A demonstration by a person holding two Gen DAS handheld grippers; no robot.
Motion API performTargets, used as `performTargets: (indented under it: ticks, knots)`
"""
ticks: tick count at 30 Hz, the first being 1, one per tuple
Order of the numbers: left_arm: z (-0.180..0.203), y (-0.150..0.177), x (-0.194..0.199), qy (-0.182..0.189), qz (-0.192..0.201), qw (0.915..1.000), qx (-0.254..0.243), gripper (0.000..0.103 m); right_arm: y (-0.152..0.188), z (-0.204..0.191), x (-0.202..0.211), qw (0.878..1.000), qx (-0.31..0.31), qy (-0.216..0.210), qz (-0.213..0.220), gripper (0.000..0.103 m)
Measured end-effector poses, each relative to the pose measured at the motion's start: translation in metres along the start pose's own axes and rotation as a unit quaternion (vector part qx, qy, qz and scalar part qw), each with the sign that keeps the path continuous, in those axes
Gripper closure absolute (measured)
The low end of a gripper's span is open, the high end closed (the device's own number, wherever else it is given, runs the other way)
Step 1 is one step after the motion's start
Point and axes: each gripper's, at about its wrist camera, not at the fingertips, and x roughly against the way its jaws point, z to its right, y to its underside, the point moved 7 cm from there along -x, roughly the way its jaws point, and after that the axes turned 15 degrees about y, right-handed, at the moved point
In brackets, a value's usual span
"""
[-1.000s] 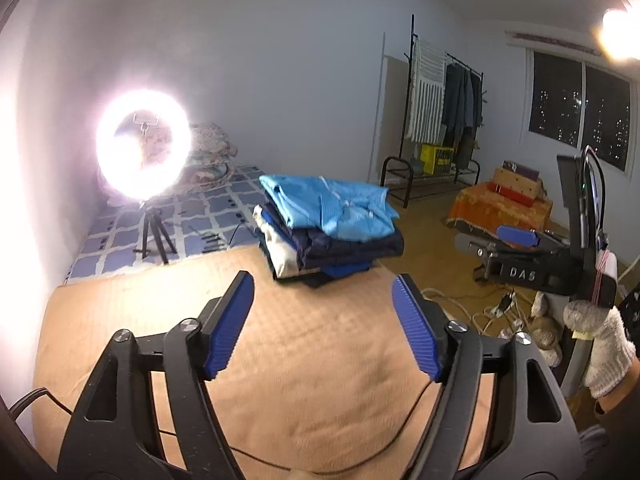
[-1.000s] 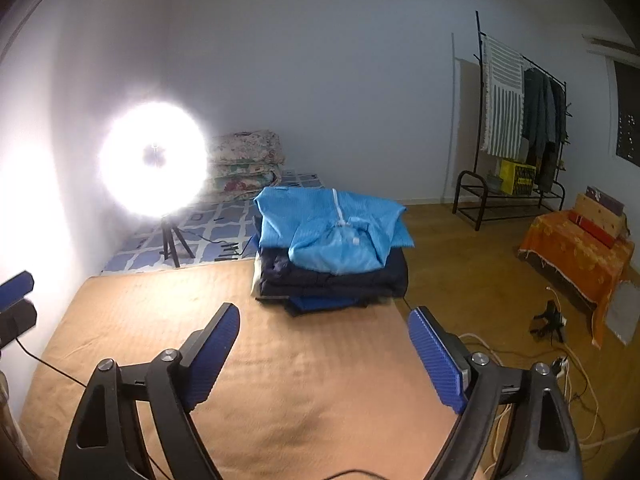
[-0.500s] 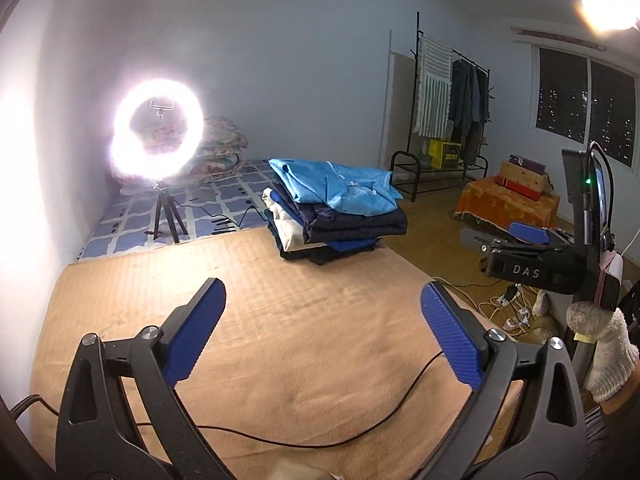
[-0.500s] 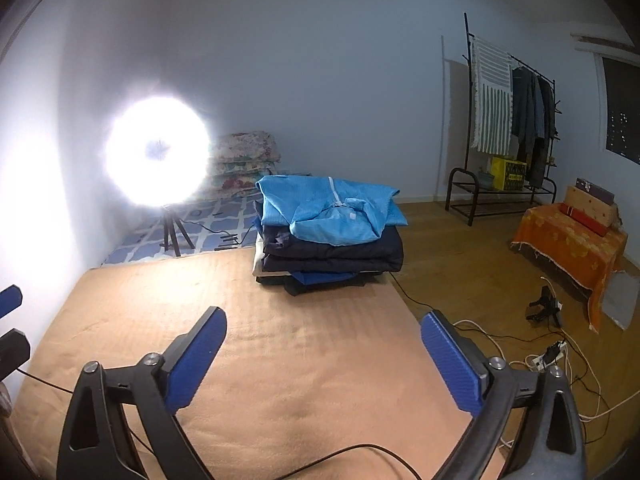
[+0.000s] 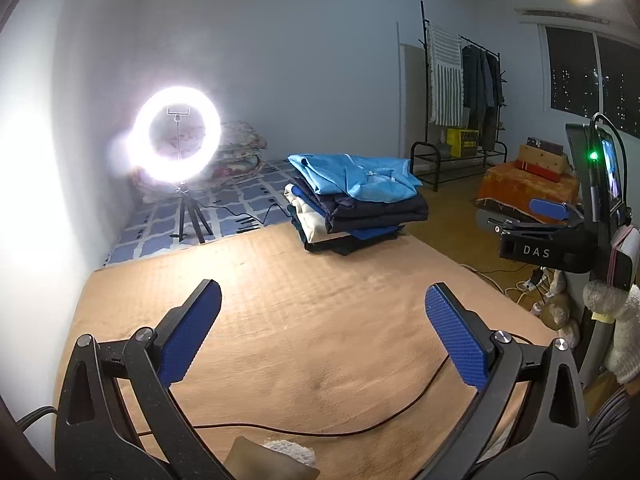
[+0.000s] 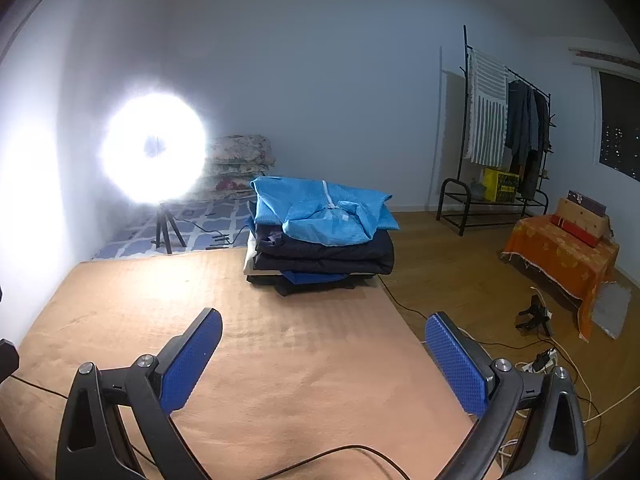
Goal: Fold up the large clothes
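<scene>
The tan blanket (image 6: 280, 360) looks soft, matt and faintly ribbed. The folded clothes (image 6: 320, 236) are cloth, the top blue one slightly shiny. The floor (image 6: 460, 280) is smooth wood

Each gripper (image 5: 322, 334) has black triangular arms, silver screws, textured blue pads (image 6: 190, 364); white knitted glove (image 5: 616, 320)

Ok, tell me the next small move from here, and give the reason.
Probably reach both grippers forward to the light blue garment on top of the folded stack and lift it off. The left gripper and right gripper hover with jaws opening and nothing between them, and the tan mat in front lies bare, with nothing spread out to fold.
</scene>
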Motion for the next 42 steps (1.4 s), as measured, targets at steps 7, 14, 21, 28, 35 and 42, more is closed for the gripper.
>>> performTargets:
  ticks: [7,14,21,28,35,42]
  knots:
    - [-0.003,0.006,-0.001,-0.009,-0.008,0.9999,-0.007,0.000,0.004,-0.001,-0.004,1.000,-0.008,0.000,-0.005,0.000]
    - [-0.005,0.008,-0.002,-0.013,-0.010,0.9998,-0.007,0.000,0.004,-0.002,-0.005,1.000,-0.008,-0.004,-0.008,0.000]
    - [-0.006,0.009,-0.002,-0.013,-0.011,0.9998,-0.005,0.000,0.004,-0.003,-0.005,1.000,-0.011,-0.007,-0.013,0.000]
    - [-0.006,0.009,-0.002,-0.015,-0.010,0.9998,-0.004,0.000,0.005,-0.007,-0.005,1.000,-0.006,-0.007,-0.013,0.000]
    - [-0.006,0.009,-0.002,-0.014,-0.011,0.9998,-0.005,0.000,0.006,-0.010,-0.004,1.000,-0.001,-0.009,-0.013,0.000]
    - [-0.006,0.009,-0.002,-0.014,-0.010,0.9999,-0.004,0.000,0.006,-0.010,-0.005,1.000,-0.001,-0.010,-0.013,0.000]
